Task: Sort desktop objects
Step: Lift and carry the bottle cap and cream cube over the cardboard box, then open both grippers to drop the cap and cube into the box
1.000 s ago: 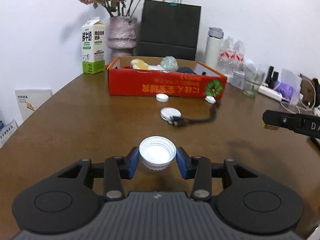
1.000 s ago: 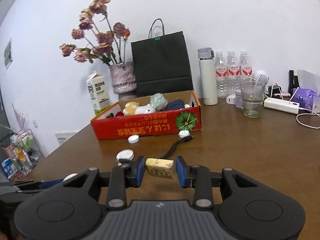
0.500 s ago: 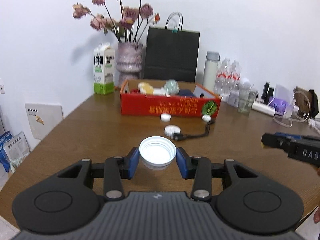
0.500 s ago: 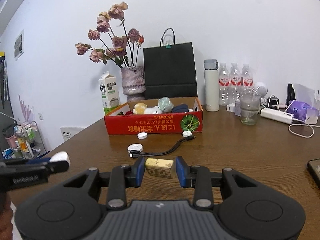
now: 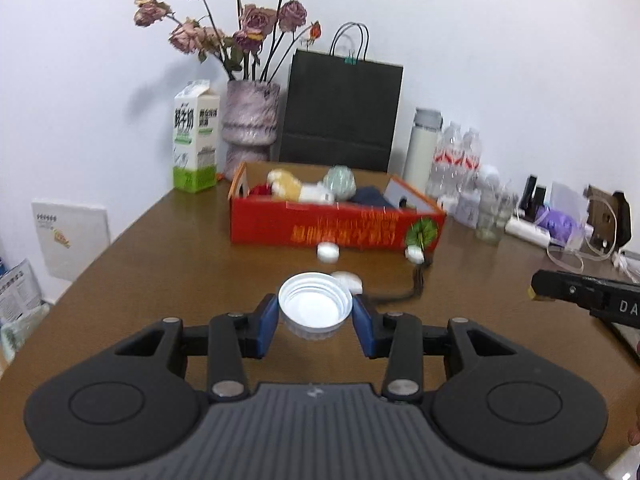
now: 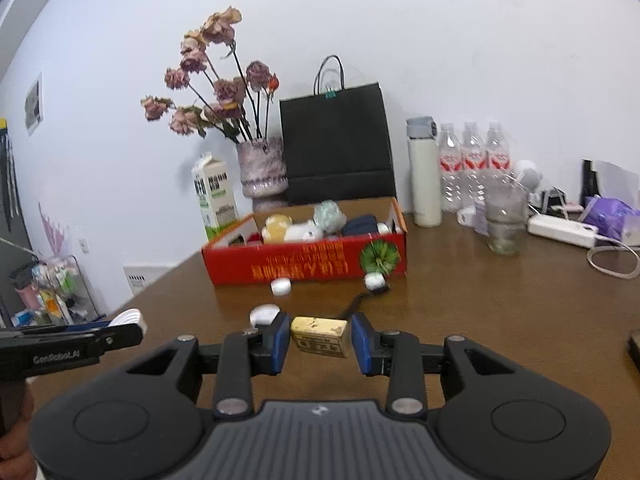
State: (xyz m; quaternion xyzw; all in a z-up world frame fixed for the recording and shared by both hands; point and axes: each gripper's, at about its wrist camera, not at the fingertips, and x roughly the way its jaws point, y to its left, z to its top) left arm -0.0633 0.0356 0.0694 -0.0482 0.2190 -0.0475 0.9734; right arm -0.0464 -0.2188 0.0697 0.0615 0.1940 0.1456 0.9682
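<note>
**Left wrist view: a cap in one grip, a block in the other**

Left wrist view: the left gripper (image 5: 315,317) has its blue pads (image 5: 267,326) pressed on either side of a white cap (image 5: 315,310), open side up, held clear above the table (image 5: 168,264). The tool points forward and a little downward over the wood. At the right edge of this view the right gripper (image 5: 538,289) reaches in from the side, a yellowish bit at its tip.

In the right wrist view the right gripper (image 6: 320,342) clamps a small yellow block (image 6: 319,337) between its pads (image 6: 280,342), also off the table, aimed slightly down. The left gripper (image 6: 132,326) juts in at the left edge with the white cap at its tip.

Ahead of both lies a red box (image 5: 336,228) holding soft toys and a dark item. Just before its front wall sit two small white caps (image 5: 328,251) and a black cable (image 5: 416,280) with a white round end (image 6: 264,314).

Behind the box stand a milk carton (image 5: 196,136), a vase (image 5: 250,128) of dried roses, a black bag (image 5: 340,112), a white flask (image 5: 426,144), water bottles (image 5: 460,160) and a glass (image 6: 504,216). A white wall backs the table.
</note>
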